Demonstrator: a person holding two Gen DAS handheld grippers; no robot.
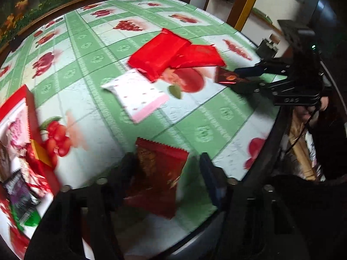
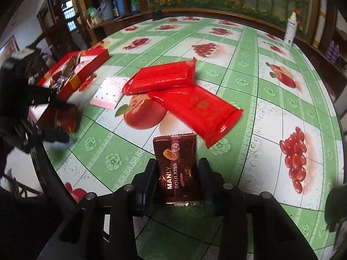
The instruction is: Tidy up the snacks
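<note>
My left gripper [image 1: 167, 169] is shut on a dark red snack packet [image 1: 159, 175], held above the table; it also shows blurred in the right wrist view [image 2: 63, 119]. My right gripper [image 2: 176, 169] is shut on a dark brown "Manly Soul Kiss" packet [image 2: 177, 171], which also shows in the left wrist view [image 1: 227, 77]. Two bright red packs [image 2: 160, 78] [image 2: 199, 110] lie overlapped mid-table, with a white and pink packet [image 2: 108, 93] beside them. A red box [image 2: 73, 73] with several snacks inside sits at the table's left; in the left wrist view the box [image 1: 32, 143] is close on my left.
The table carries a green and white fruit-print cloth [image 2: 249, 69]. A white bottle [image 2: 290, 30] stands at the far edge. Shelves and furniture ring the table. The table's edge [image 1: 269, 138] runs close on the right of the left wrist view.
</note>
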